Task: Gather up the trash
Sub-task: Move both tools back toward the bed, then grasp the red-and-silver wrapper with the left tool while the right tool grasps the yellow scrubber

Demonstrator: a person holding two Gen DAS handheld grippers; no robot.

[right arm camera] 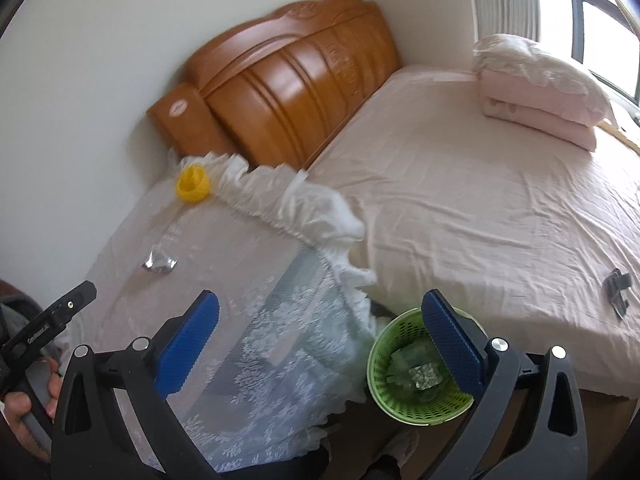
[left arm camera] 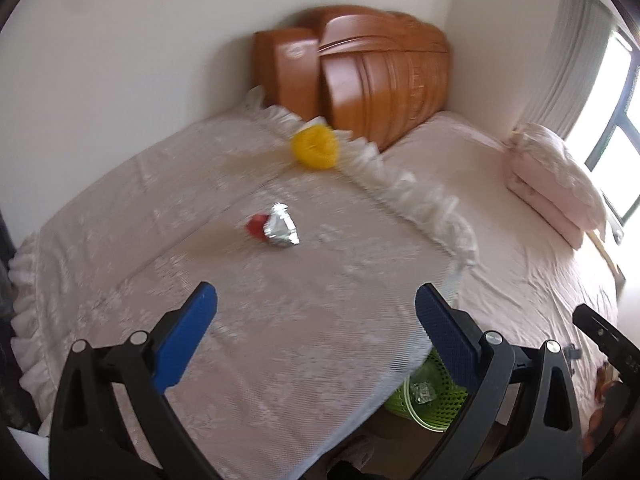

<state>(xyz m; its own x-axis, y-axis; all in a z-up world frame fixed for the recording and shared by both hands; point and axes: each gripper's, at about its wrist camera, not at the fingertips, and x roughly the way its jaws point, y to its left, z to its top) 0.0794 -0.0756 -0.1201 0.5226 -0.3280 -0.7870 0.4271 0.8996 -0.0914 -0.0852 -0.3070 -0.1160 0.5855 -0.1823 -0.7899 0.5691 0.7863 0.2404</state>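
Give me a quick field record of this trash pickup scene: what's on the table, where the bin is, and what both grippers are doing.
surface: lace-covered table beside bed
trash left: foil wrapper with red piece
other item: yellow ring-shaped object at table's far edge
bin: green basket on floor between table and bed, foil scrap inside
left gripper: open, empty
right gripper: open, empty

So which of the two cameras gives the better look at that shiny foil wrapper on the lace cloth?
The left wrist view. There the foil wrapper lies near the middle, large enough to show its silver folds and a red part beside it. In the right wrist view it sits small, off to the left, with no red showing.
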